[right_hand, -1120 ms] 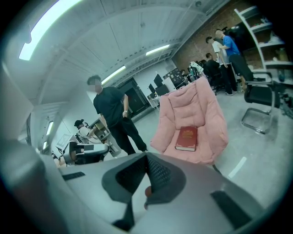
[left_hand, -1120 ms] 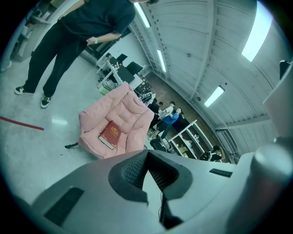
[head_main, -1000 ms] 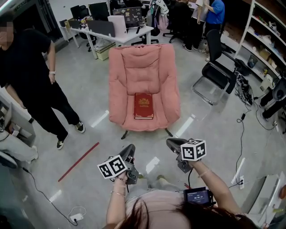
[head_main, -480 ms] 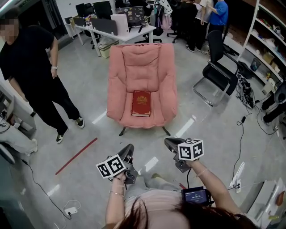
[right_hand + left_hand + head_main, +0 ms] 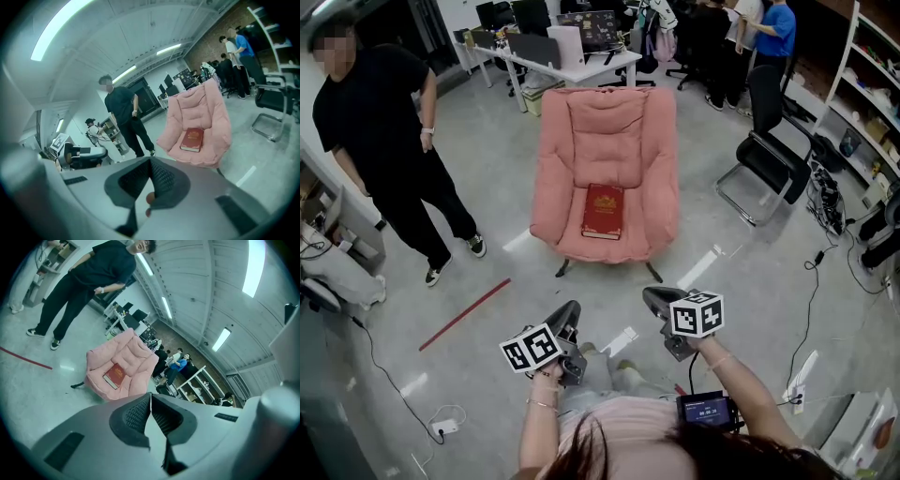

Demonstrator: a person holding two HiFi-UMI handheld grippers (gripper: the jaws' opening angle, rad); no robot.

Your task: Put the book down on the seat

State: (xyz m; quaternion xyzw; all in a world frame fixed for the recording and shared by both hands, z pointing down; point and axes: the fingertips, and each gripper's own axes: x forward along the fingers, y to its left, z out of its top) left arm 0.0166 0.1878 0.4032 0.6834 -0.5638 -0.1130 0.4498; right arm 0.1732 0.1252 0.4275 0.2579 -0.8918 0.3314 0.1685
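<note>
Left tongs point(image 5: 569, 312), right tongs point(image 5: 654, 298) closed; book point(image 5: 603, 210) on seat point(image 5: 602, 248) (title unreadable).

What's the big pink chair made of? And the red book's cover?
The pink armchair looks like soft, matte fabric over thick padding: it is puffy, with stitched, creased cushions. The red book seems to have a stiff hard cover with gold print, since its edges lie straight and flat on the seat. Whether that cover is cloth or imitation leather, I can't tell.

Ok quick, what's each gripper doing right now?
Left gripper: closed, holding nothing.
Right gripper: closed, holding nothing.
</note>
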